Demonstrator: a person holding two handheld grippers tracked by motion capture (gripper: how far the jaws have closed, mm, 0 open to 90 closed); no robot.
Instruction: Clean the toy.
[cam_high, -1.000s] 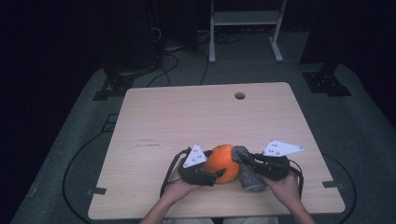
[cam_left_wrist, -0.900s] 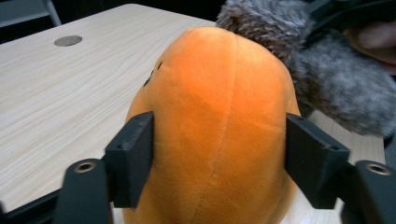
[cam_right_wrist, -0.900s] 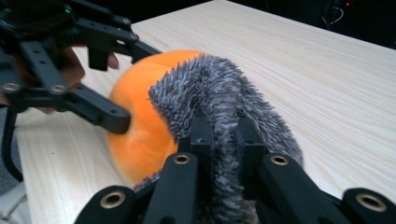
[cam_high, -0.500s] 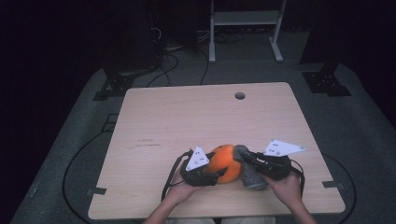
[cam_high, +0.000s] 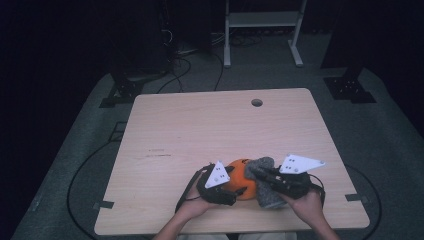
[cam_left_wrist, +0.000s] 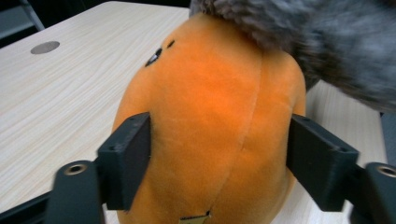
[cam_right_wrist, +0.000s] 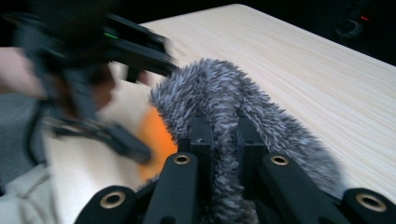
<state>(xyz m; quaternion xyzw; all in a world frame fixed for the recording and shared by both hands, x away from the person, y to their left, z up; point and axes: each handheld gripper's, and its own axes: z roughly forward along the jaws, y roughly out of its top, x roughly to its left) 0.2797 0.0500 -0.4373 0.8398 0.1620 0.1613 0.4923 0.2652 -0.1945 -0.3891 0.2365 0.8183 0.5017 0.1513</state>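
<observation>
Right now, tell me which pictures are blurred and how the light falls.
High view: sharp, table lit, the room around it dark. Left gripper view: orange plush crisp, grey fur at the top smeared. Right gripper view: grey fur between the jaws fairly sharp, the other gripper at left badly blurred.

Bright orange plush toy (cam_left_wrist: 210, 116) with small black markings, shaggy grey fur piece (cam_right_wrist: 224, 102), black fingers (cam_left_wrist: 125, 158), pale wood-grain counter (cam_high: 200, 130).
</observation>
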